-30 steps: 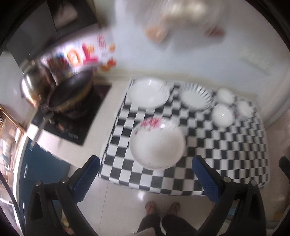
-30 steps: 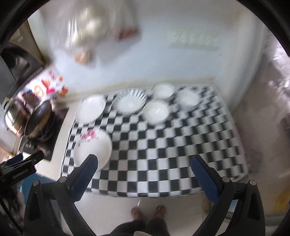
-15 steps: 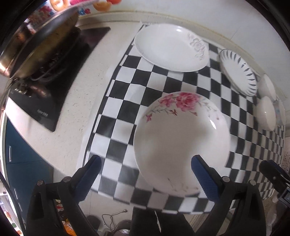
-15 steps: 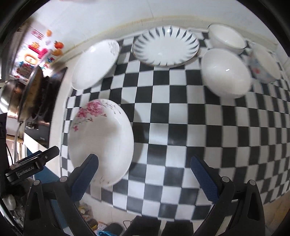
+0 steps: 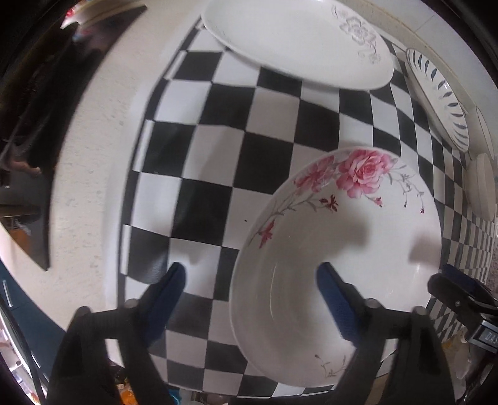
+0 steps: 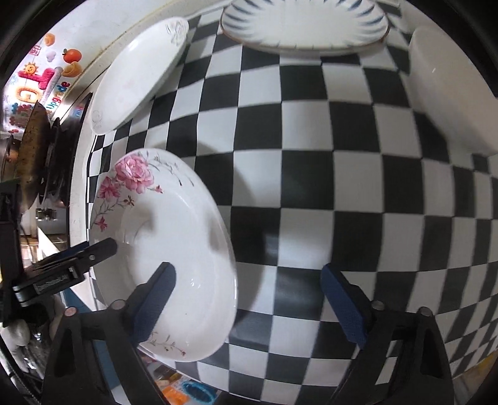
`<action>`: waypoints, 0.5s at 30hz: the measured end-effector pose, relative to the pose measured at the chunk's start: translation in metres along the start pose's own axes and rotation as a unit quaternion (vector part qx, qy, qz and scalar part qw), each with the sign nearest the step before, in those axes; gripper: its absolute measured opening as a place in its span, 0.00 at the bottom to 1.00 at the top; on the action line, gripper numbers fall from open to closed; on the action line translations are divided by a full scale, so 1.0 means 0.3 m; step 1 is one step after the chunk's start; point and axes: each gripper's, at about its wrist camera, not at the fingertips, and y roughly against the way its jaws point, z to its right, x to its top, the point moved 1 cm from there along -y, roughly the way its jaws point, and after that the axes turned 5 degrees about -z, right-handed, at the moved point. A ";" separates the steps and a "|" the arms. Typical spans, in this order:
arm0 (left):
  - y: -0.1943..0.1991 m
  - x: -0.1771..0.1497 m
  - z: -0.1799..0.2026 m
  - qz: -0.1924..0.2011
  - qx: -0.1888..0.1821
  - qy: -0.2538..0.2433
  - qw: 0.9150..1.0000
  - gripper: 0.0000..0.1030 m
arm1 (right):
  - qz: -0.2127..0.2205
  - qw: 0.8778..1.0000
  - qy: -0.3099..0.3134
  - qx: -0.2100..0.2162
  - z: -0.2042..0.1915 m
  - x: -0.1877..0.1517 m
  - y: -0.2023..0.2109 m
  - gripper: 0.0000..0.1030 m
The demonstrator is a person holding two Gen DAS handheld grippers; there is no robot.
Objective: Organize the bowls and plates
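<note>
A white plate with pink roses (image 5: 342, 264) (image 6: 165, 249) lies on the checkered cloth near the front edge. My left gripper (image 5: 250, 299) is open and straddles the plate's left rim, right finger over the plate. My right gripper (image 6: 247, 303) is open and straddles its right rim, left finger over the plate. A plain white plate (image 5: 295, 40) (image 6: 137, 74) lies behind it. A blue-striped plate (image 5: 439, 93) (image 6: 305, 25) and white bowls (image 5: 481, 187) (image 6: 448, 93) lie further right.
A black-and-white checkered cloth (image 5: 218, 149) (image 6: 311, 155) covers the counter. A dark wok on a hob (image 6: 34, 155) stands to the left. The counter's front edge runs just under both grippers.
Both grippers have dropped down close to the rose plate, from high above the counter to either side of its rims. The plates have not moved.
</note>
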 end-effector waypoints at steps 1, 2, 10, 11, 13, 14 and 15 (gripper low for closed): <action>-0.009 -0.002 -0.003 -0.003 -0.007 0.002 1.000 0.69 | -0.002 1.000 0.000 0.004 0.000 -0.002 -0.010 0.88; -0.018 -0.002 -0.004 -0.006 -0.012 0.002 1.000 0.66 | -0.004 1.000 0.001 0.015 -0.003 0.001 -0.023 0.88; -0.010 -0.018 0.009 0.004 -0.032 -0.017 0.999 0.41 | 0.002 1.000 0.011 0.017 -0.030 -0.004 -0.033 0.66; 0.001 -0.014 0.012 0.004 -0.034 -0.020 0.999 0.41 | 0.001 1.000 0.015 0.012 -0.038 -0.004 -0.036 0.58; 0.003 -0.018 0.018 0.006 -0.033 -0.020 0.999 0.40 | -0.020 0.999 0.020 0.025 -0.037 -0.011 -0.040 0.25; 0.007 -0.018 0.018 0.008 -0.033 -0.017 0.999 0.39 | -0.021 0.999 0.016 0.022 -0.036 -0.017 -0.043 0.21; 0.002 0.002 0.033 0.010 -0.032 -0.016 0.999 0.38 | -0.015 1.000 0.018 0.014 -0.041 -0.020 -0.042 0.20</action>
